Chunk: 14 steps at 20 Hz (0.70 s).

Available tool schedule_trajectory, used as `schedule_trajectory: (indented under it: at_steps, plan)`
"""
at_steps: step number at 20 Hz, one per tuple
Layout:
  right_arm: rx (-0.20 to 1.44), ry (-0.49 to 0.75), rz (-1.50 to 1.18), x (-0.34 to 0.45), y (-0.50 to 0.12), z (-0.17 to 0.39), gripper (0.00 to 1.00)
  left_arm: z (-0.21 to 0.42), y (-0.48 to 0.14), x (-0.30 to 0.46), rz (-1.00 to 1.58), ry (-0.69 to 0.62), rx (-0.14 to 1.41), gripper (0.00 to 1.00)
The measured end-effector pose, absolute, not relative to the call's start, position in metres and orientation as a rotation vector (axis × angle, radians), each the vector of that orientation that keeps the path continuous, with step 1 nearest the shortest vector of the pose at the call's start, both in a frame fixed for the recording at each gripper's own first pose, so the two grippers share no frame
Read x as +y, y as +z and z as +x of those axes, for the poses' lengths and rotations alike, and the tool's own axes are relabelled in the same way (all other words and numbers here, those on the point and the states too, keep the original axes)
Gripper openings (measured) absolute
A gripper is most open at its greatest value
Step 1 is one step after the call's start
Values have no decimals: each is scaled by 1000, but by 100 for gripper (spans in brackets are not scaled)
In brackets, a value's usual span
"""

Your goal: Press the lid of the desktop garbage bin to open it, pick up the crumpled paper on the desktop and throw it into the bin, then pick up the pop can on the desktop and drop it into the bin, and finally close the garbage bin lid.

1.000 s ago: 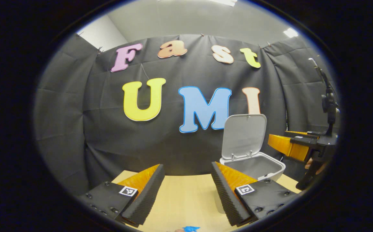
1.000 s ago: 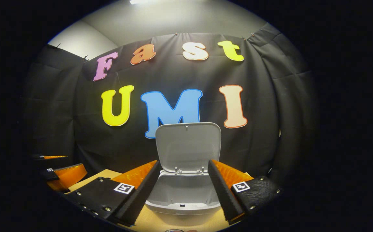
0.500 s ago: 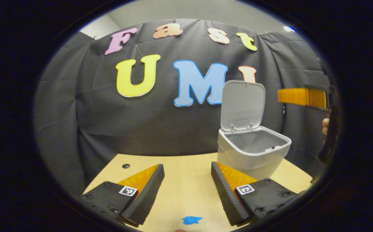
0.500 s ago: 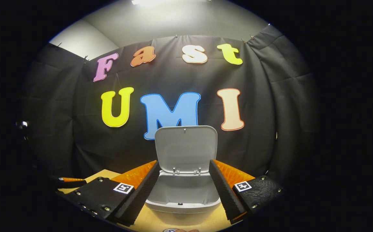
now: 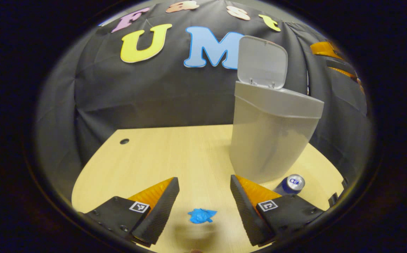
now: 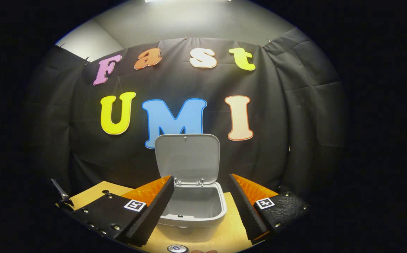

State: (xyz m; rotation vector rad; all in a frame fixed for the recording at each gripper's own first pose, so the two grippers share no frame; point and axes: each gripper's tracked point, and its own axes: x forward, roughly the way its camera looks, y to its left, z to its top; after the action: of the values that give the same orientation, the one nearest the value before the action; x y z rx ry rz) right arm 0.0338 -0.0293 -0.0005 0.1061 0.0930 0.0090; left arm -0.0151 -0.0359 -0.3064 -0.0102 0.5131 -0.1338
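The grey garbage bin [image 5: 272, 140] stands on the wooden desktop [image 5: 161, 158] with its lid [image 5: 262, 62] raised upright. A small blue crumpled paper [image 5: 201, 215] lies on the desktop between the fingers of my left gripper [image 5: 203, 200], which is open and just above the table. The blue pop can [image 5: 291, 184] stands right of the bin's base. My right gripper [image 6: 201, 202] is open, held above and in front of the bin [image 6: 193, 209], looking into its opening under the raised lid [image 6: 187, 158]. The pop can's top [image 6: 177, 248] peeks in at the bottom edge. The right gripper [image 5: 333, 58] also appears high at the right.
A small round hole [image 5: 124, 141] sits in the desktop's far left part. The black cloth wall closes in behind the table. The desktop's rounded edges curve off at left and right.
My left gripper has dropped down toward the desktop, so the blue paper now lies between its fingers and the bin looms taller. My right gripper has drifted slightly right and higher.
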Motion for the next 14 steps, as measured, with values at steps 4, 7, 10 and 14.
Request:
schedule_trajectory:
  at_steps: [4, 7, 10, 14]
  plan:
    - [111, -16, 83, -41, -5, 27, 98, -27, -354, -33, -19, -134, 610, 96]
    - [124, -35, 66, -48, -8, 22, 98, -35, -383, -37, -41, -128, 669, 96]
    - [135, -49, 53, -53, -10, 19, 98, -39, -403, -37, -52, -126, 713, 96]
    - [145, -64, 50, -58, -13, 15, 98, -34, -420, -31, -39, -95, 742, 96]
